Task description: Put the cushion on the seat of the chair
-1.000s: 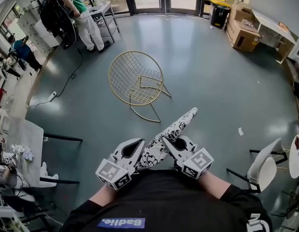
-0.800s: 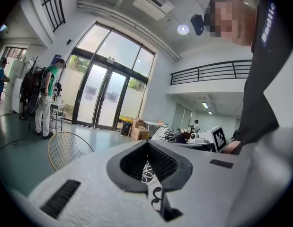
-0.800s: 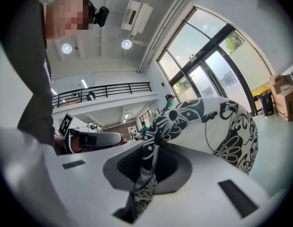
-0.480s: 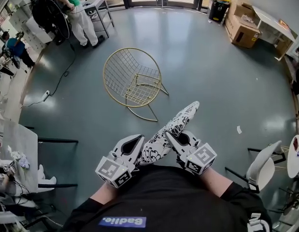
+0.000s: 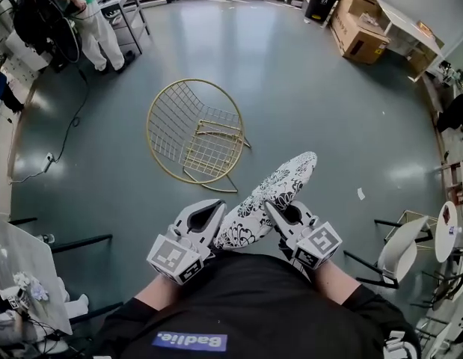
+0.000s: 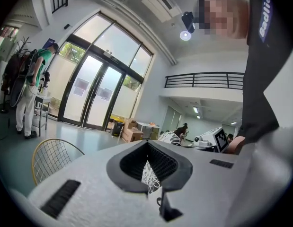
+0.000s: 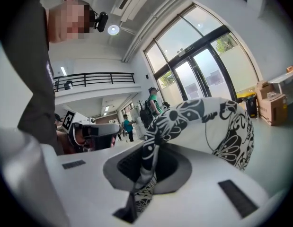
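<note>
Cushion: the black-and-white patterned cushion (image 5: 280, 189) is held clear of the floor (image 5: 336, 103) between both grippers, close in front of the body, with its far end aimed just right of the chair.
Left gripper: the left gripper (image 5: 214, 214) is clamped shut on the cushion's near corner, and a sliver of patterned fabric is seen pinched between its jaws.
Right gripper: the right gripper (image 5: 278, 209) is closed tight on the opposite edge, with the fabric drawn up out of its jaws.
Chair: the gold wire chair (image 5: 179, 118) is found just ahead and to the left, its seat (image 5: 210, 152) bare.
Change: ground has been made up. The chair is seen larger and nearer than a second ago, and both grips are unaltered.
Meaning: the carry is judged nearly done. The cushion is yet to be brought over the seat and lowered.
</note>
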Demonstrator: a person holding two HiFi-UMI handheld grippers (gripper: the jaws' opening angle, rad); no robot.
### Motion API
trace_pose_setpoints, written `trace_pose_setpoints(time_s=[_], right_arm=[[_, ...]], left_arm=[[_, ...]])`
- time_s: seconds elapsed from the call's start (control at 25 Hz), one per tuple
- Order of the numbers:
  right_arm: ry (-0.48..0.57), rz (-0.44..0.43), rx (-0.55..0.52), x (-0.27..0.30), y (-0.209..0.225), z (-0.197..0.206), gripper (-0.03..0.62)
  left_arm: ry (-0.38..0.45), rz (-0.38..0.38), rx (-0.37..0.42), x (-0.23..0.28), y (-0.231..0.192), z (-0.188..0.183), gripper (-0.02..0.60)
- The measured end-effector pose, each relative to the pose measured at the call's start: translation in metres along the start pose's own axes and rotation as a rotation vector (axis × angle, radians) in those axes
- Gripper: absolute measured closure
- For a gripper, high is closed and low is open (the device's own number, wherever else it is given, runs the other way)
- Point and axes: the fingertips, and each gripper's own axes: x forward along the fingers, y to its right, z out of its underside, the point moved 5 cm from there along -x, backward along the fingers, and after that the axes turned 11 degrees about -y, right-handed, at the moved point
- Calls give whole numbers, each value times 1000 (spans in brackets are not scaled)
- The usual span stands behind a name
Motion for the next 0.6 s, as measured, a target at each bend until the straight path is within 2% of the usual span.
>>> trace_pose_setpoints(time_s=[0.16,0.28,0.6], right_arm=[[-6,74,25,27,15,-10,557],[-13,96,34,47,24,-16,557],[-53,50,67,76,63,-18,557]], left_arm=[[-17,53,12,5,-39,-14,568],[-23,64,9,8,-63,-20,569],[-50,18,-26,32,-89,-28,568]])
